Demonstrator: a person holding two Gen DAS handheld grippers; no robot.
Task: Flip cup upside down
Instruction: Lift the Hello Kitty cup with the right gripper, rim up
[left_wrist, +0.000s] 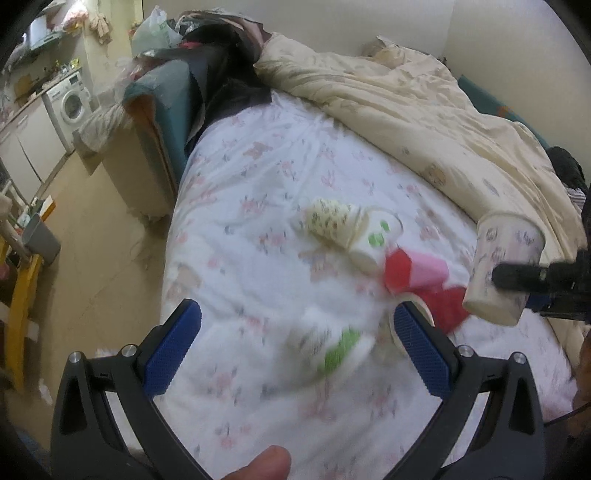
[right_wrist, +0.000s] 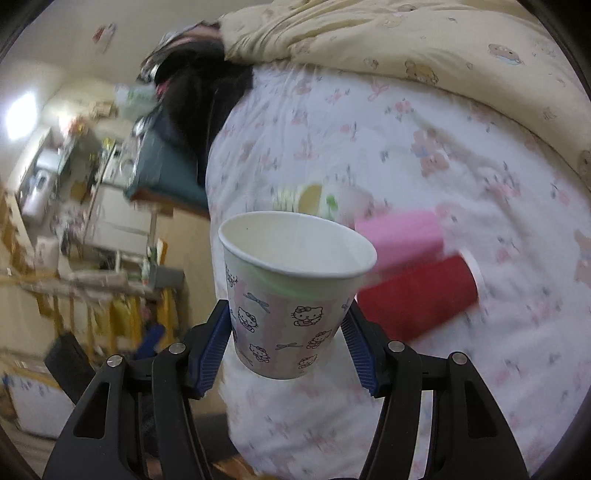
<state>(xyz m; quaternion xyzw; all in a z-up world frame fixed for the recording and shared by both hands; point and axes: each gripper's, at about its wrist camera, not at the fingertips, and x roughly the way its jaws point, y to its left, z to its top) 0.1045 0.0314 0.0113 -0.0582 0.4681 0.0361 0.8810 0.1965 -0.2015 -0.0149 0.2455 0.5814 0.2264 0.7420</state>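
1. Cup (right_wrist: 291, 291) with cartoon-cat print, no legible writing, is clamped mouth-up in the right gripper (right_wrist: 288, 343), above the bed sheet (right_wrist: 461, 387).
2. Left gripper (left_wrist: 297, 347) gapes wide, holding nothing; red cup (right_wrist: 417, 295) lies at 3 o'clock.

You have soft, even indoor light on the bed (left_wrist: 258, 229), with no hard shadows. A bright lamp glare (right_wrist: 20, 114) burns out the upper left of the right wrist view. Both views show strong fisheye bending and dark corners. Motion blur smears the lying cups (left_wrist: 332, 350) and the room background; the held cup (right_wrist: 291, 291) is sharp.
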